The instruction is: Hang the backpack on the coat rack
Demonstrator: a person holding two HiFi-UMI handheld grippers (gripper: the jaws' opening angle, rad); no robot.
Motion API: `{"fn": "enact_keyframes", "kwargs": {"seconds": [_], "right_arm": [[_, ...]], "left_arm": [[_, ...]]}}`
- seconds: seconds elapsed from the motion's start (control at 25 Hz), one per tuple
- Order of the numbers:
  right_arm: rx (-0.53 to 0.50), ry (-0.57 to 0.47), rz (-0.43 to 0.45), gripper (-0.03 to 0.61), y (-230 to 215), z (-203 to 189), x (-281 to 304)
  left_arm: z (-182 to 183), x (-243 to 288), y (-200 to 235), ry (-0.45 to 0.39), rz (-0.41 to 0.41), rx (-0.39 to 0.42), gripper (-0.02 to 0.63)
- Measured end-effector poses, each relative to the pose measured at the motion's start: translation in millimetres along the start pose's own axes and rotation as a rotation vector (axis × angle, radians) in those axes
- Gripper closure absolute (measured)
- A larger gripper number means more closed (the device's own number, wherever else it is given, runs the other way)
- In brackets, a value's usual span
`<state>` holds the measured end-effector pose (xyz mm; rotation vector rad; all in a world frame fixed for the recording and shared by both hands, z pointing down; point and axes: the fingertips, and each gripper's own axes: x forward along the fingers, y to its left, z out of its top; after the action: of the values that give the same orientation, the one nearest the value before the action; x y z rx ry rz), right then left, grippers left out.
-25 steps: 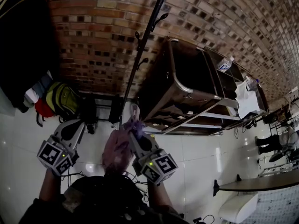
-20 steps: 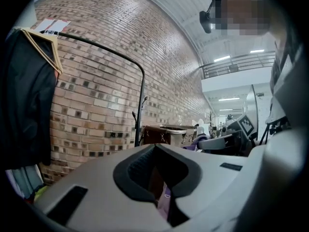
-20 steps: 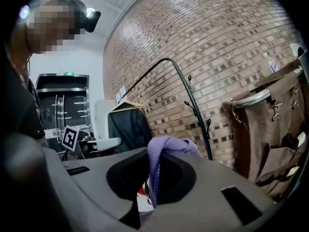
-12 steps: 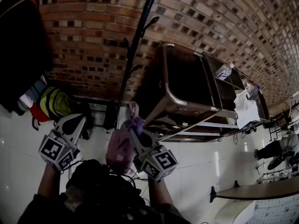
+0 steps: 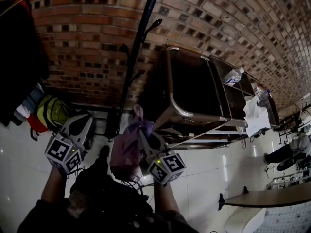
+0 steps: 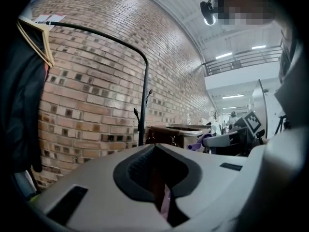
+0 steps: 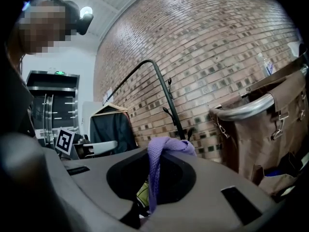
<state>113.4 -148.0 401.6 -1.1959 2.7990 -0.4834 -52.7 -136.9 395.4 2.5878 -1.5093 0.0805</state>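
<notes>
A pink-purple backpack point(image 5: 125, 152) hangs from its purple top strap point(image 5: 139, 116), and my right gripper point(image 5: 144, 130) is shut on that strap. In the right gripper view the strap point(image 7: 161, 153) loops over the closed jaws of the right gripper point(image 7: 163, 148). The black coat rack pole point(image 5: 138, 47) with its hooks stands against the brick wall, just beyond the strap; the same coat rack point(image 7: 169, 105) shows ahead of the right jaws. My left gripper point(image 5: 80, 124) is to the left, apart from the backpack, jaws together. The left gripper point(image 6: 154, 148) points towards the coat rack point(image 6: 145, 100).
A brown metal-framed cart point(image 5: 194, 91) stands right of the rack, with a water bottle point(image 5: 233, 75) on the shelf behind it. Dark clothes point(image 5: 19, 57) hang at the left above a yellow-green bag point(image 5: 51, 113). A round table point(image 5: 267, 195) sits at the lower right.
Both grippers and the hanging backpack have come closer to the coat rack and brick wall. The right gripper's grip on the strap is unchanged.
</notes>
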Motion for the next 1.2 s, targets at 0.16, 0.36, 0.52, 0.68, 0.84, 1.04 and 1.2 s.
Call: {"fn": "enact_keyframes", "kwargs": {"seconds": [0.16, 0.36, 0.52, 0.68, 0.84, 1.04, 1.2], "right_arm": [[-0.008, 0.013, -0.007, 0.558, -14, 1, 21], [-0.033, 0.022, -0.003, 0.558, -32, 11, 54], [-0.028, 0.022, -0.032, 0.558, -53, 20, 79], [-0.020, 0.022, -0.083, 0.558, -77, 25, 107], [-0.003, 0.027, -0.113, 0.558, -99, 28, 134], [-0.006, 0.026, -0.136, 0.558, -120, 34, 168], [-0.011, 0.017, -0.156, 0.558, -137, 44, 190]], "left_arm": [[1, 28, 18, 0.023, -0.015, -0.010, 0.577], [6, 68, 40, 0.003, -0.046, -0.021, 0.577], [8, 96, 52, 0.006, -0.072, -0.018, 0.577], [6, 122, 65, 0.016, -0.106, -0.021, 0.577], [8, 146, 81, 0.029, -0.132, -0.035, 0.577], [3, 179, 106, 0.051, -0.155, -0.033, 0.577], [-3, 203, 122, 0.057, -0.185, -0.032, 0.577]]}}
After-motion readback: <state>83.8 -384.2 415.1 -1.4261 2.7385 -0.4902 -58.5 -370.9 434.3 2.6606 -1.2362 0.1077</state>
